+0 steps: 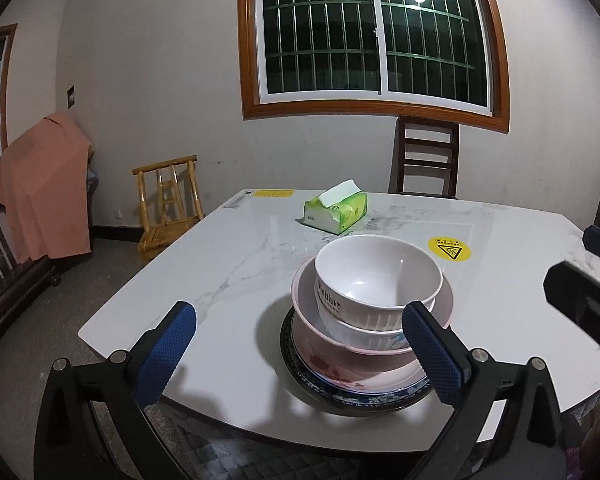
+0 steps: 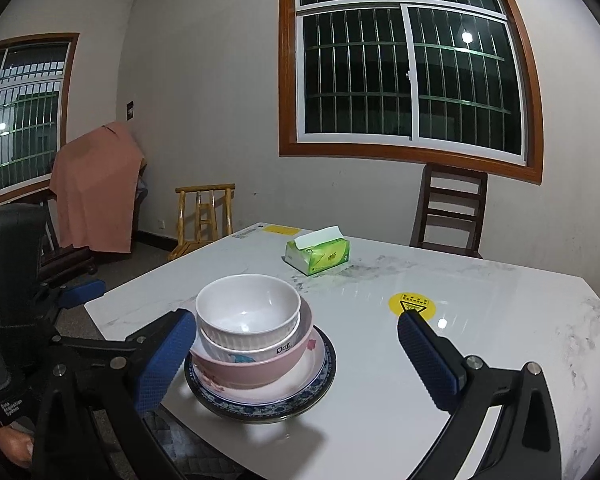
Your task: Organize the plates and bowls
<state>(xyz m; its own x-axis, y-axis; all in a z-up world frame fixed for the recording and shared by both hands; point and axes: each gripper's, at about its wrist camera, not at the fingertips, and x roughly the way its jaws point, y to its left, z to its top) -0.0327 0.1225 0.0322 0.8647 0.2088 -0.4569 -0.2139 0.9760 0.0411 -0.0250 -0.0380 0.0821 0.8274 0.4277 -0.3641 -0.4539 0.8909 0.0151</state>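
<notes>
Stack complete: white bowl [image 1: 376, 276] in pink bowl [image 2: 256, 364] on plates [image 2: 260, 394].
L gripper [image 1: 300, 344] & R gripper [image 2: 296, 344] both wide, empty, stack just ahead; next likely retract or check.

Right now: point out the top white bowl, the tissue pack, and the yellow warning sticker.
top white bowl [image 2: 247, 316]: right wrist view, inner wall.
tissue pack [image 2: 324, 255]: right wrist view, green side.
yellow warning sticker [image 1: 449, 249]: left wrist view, centre.

Dim indoor light, tabletop glare, fisheye-warped edges.
</notes>
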